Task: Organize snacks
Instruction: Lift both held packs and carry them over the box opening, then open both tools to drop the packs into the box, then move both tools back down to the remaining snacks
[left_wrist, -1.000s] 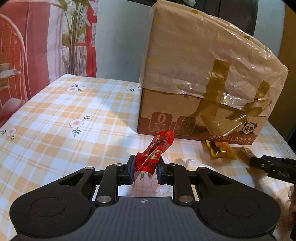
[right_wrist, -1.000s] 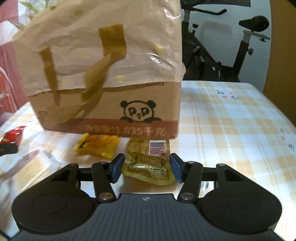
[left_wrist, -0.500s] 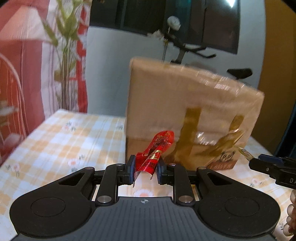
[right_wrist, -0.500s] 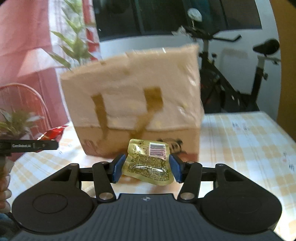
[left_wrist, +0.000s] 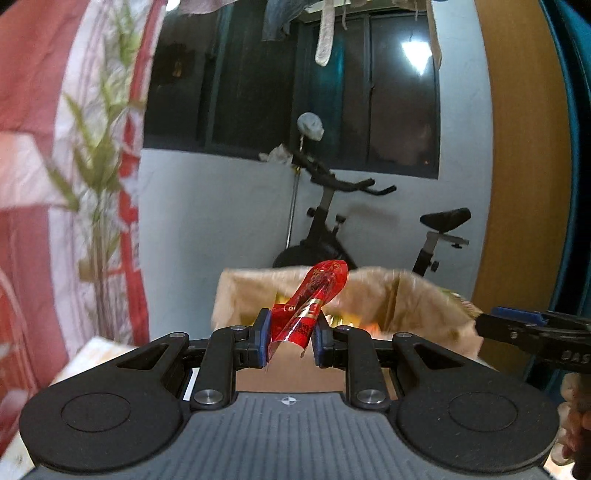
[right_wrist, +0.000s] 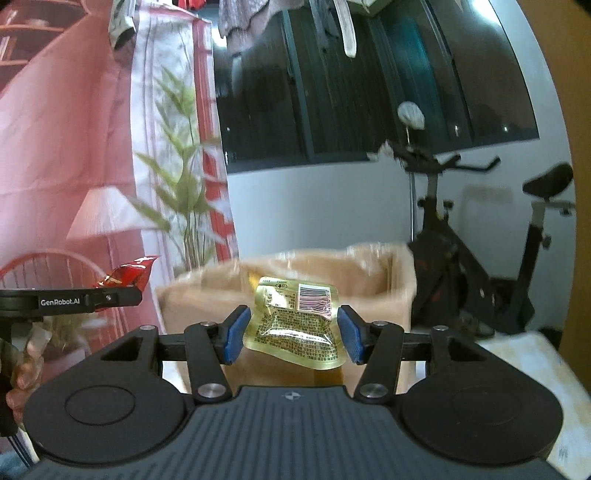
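Note:
My left gripper (left_wrist: 290, 338) is shut on a red snack stick packet (left_wrist: 314, 302) and holds it up in front of the open top of a cardboard box (left_wrist: 251, 291) lined with a paper bag. Several snacks show inside the box. My right gripper (right_wrist: 291, 332) is shut on a yellow-green snack pouch (right_wrist: 295, 325) with a barcode, held just before the same box (right_wrist: 369, 277). The left gripper with the red packet (right_wrist: 127, 275) shows at the left of the right wrist view; the right gripper's finger (left_wrist: 532, 328) shows at the right of the left wrist view.
An exercise bike (left_wrist: 332, 229) stands behind the box against a white wall under dark windows. A red and white curtain (right_wrist: 74, 147) and a plant (right_wrist: 184, 206) are at the left. A checked tablecloth edge (right_wrist: 535, 354) shows at the right.
Both grippers have risen with their snacks from table height to the level of the box's open top. The box now sits lower in both views and its inside shows.

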